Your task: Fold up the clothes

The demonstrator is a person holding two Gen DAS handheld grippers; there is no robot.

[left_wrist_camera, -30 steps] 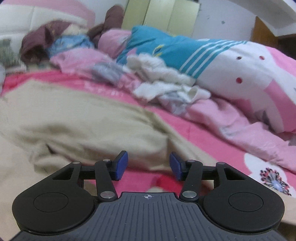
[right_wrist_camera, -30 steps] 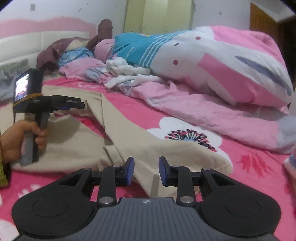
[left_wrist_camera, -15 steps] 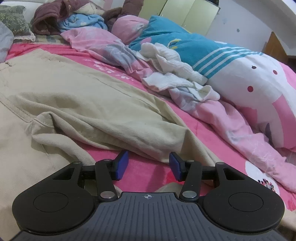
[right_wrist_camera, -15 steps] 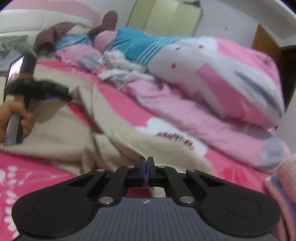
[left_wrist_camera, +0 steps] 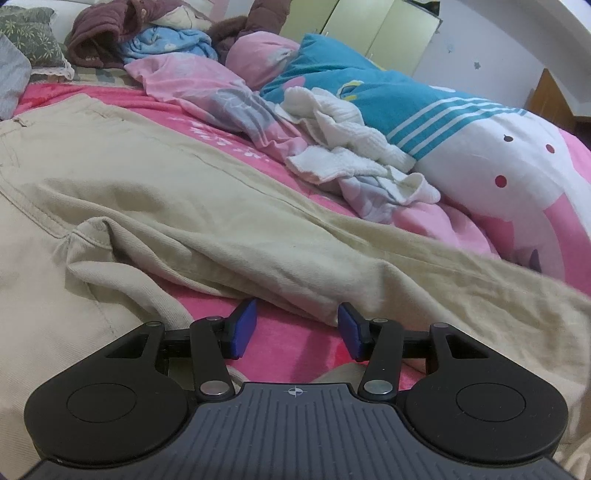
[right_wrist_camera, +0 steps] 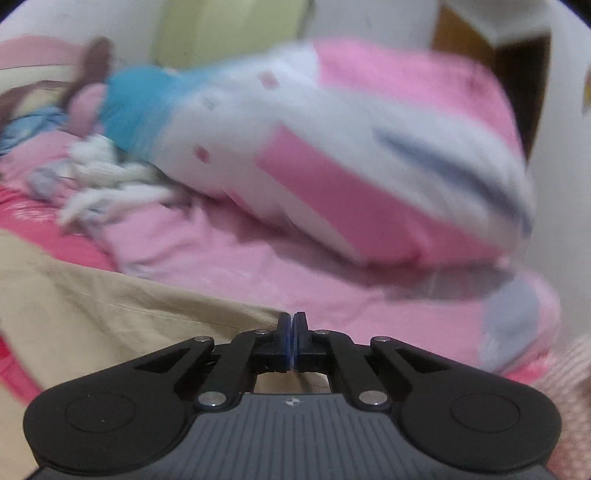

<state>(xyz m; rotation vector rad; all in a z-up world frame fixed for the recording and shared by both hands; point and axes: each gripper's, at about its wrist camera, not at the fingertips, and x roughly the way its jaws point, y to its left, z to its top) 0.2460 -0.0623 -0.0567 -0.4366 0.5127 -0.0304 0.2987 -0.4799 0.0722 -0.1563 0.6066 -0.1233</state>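
Beige trousers (left_wrist_camera: pixel 177 206) lie spread across the pink bedsheet (left_wrist_camera: pixel 291 339), filling the left and middle of the left wrist view. Left claw (left_wrist_camera: pixel 294 328) hovers low over a bare patch of sheet, its blue pads apart with nothing between them; a trouser leg runs just ahead of the pads and slants off to the right, and more beige cloth bunches just to the left of them.

Right claw (right_wrist_camera: pixel 291 341) has its pads pressed together. Beige cloth (right_wrist_camera: pixel 110 310) reaches right up to the fingertips from the left and shows again under the linkage, but whether a fold of it is pinched between the pads cannot be told from this blurred picture.

Only the left wrist view is sharp enough to show detail: the seam along the trouser leg, a crumpled white garment (left_wrist_camera: pixel 343 136) lying well beyond the trousers against a pink, white and teal quilt (left_wrist_camera: pixel 498 162), and a heap of brown and blue clothes (left_wrist_camera: pixel 147 33) at the head of the bed. In the right wrist view the same quilt (right_wrist_camera: pixel 332 147) is smeared, yet it shows the quilt's far right end and a dark doorway (right_wrist_camera: pixel 524 85) behind it, which the left view cuts off.
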